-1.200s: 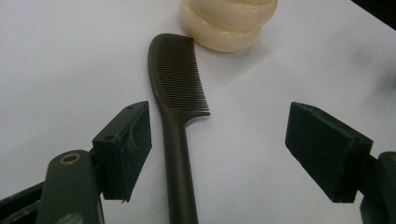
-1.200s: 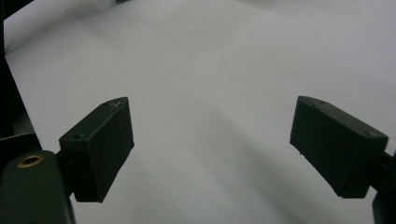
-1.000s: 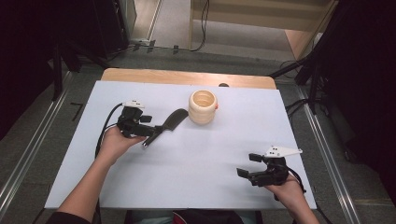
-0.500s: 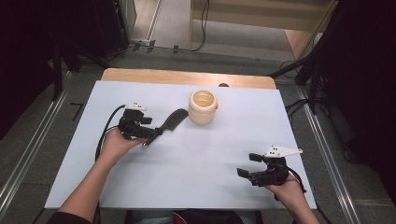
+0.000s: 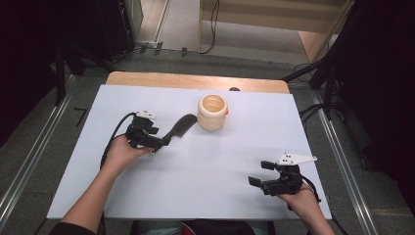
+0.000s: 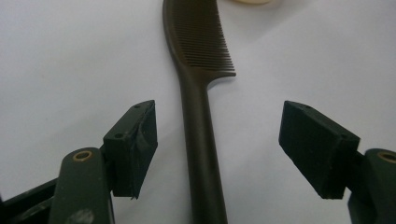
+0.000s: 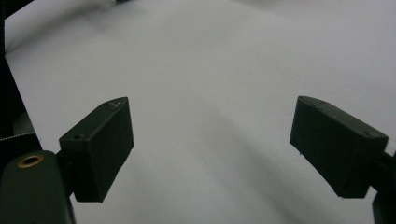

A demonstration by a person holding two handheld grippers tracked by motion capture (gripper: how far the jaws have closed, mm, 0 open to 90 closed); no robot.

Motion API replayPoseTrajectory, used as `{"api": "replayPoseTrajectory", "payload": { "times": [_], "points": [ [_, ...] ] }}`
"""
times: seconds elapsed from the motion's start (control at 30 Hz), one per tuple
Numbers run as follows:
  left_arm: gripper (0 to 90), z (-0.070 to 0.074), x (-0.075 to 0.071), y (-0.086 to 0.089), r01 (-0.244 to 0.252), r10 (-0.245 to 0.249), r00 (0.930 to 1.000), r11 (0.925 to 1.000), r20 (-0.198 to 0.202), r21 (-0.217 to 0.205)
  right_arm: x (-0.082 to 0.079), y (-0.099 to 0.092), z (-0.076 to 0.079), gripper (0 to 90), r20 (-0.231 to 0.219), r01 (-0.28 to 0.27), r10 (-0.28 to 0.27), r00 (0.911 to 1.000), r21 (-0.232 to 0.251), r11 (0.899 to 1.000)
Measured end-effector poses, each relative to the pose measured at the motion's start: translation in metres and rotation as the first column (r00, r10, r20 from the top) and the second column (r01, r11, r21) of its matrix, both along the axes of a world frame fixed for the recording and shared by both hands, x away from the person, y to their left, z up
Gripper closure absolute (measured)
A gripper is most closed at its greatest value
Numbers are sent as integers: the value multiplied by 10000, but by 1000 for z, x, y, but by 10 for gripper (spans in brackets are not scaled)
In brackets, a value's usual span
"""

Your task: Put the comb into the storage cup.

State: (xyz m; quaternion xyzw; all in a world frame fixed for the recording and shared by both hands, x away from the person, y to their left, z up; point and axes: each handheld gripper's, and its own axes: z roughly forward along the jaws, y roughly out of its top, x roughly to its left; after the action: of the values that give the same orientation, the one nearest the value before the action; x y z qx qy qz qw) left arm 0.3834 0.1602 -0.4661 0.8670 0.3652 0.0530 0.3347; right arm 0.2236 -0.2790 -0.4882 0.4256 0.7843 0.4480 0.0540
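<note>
A dark brown comb [image 5: 179,128] lies flat on the white table, its teeth end toward a cream ribbed cup [image 5: 213,112]. My left gripper [image 5: 157,143] is open at the comb's handle end. In the left gripper view the comb handle [image 6: 201,154] runs up between the two spread jaws of the left gripper [image 6: 217,135], touching neither, and the cup's rim [image 6: 247,1] shows at the top edge. My right gripper [image 5: 258,173] rests open at the front right of the table. The right gripper [image 7: 210,144] has bare white surface between its jaws.
The white table sheet [image 5: 220,161] has a wooden strip [image 5: 195,81] along its far edge. A black cable [image 5: 113,134] trails from the left gripper. Metal rails [image 5: 337,152] run along both sides of the table on the grey floor.
</note>
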Motion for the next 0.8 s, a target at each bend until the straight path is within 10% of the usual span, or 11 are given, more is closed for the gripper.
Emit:
{"api": "replayPoseTrajectory", "payload": {
  "times": [0.5, 0.8],
  "points": [
    [476, -12, -1, -10, -15, 34, 9999, 9884, -125, 1517, 0, 1, 0, 117, 5, -6, 6, 10000, -40, 10000],
    [623, -16, -6, -20, 81, -124, 9998, 9678, 154, 2516, 0, 1, 0, 117, -7, -10, 10, 10000, -79, 10000]
  ]
}}
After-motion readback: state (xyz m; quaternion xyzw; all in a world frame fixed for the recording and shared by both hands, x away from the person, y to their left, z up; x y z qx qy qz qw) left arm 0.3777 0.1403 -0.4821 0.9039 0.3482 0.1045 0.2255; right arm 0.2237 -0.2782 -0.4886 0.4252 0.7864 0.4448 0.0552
